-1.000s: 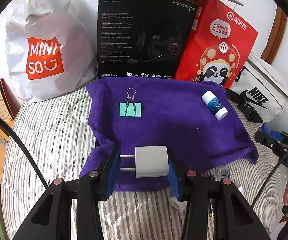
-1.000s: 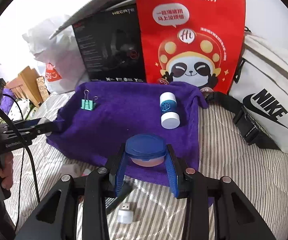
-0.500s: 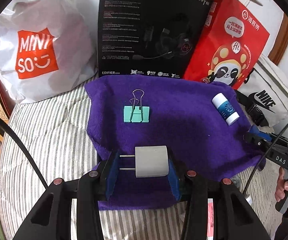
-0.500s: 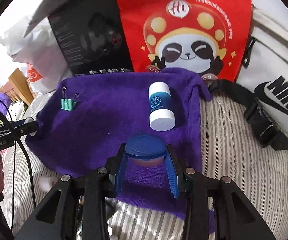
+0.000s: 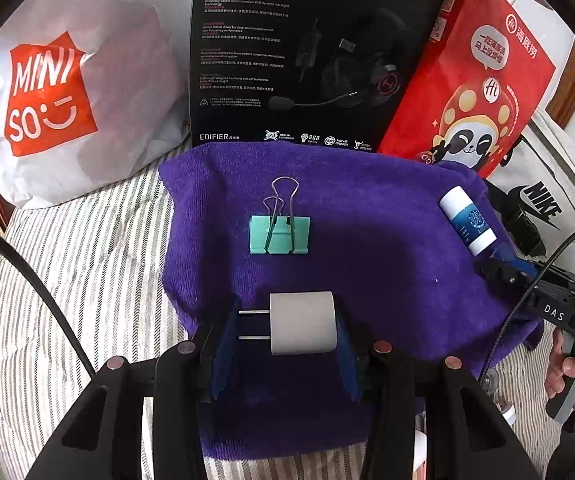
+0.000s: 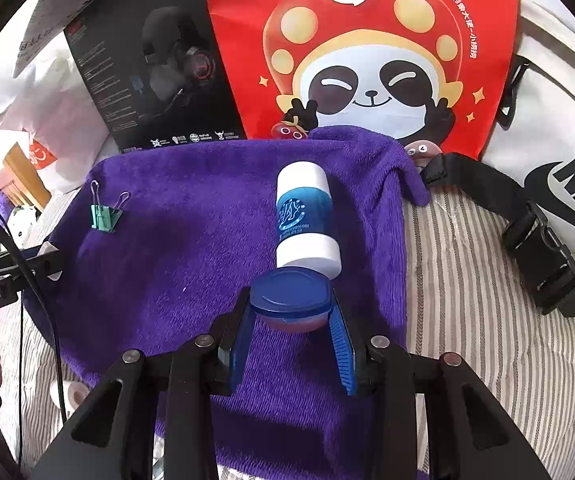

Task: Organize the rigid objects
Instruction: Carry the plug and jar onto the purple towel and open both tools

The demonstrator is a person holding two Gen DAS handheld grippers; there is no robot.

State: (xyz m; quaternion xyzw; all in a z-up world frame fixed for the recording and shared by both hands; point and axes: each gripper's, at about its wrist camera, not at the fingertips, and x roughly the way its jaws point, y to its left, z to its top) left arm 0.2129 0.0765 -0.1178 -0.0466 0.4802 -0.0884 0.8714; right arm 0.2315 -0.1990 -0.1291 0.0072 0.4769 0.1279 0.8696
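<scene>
over the purple towel on the striped bed we see both claws loaded. left claw clamped on white plug adapter, prongs pointing left. right claw clamped on small blue-lidded jar, just in front of blue/white tube lying on towel. teal binder clip lies on towel w/ handles up, apart from both.

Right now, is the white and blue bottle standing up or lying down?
Lying down: the white and blue bottle rests on its side on the purple towel.
</scene>
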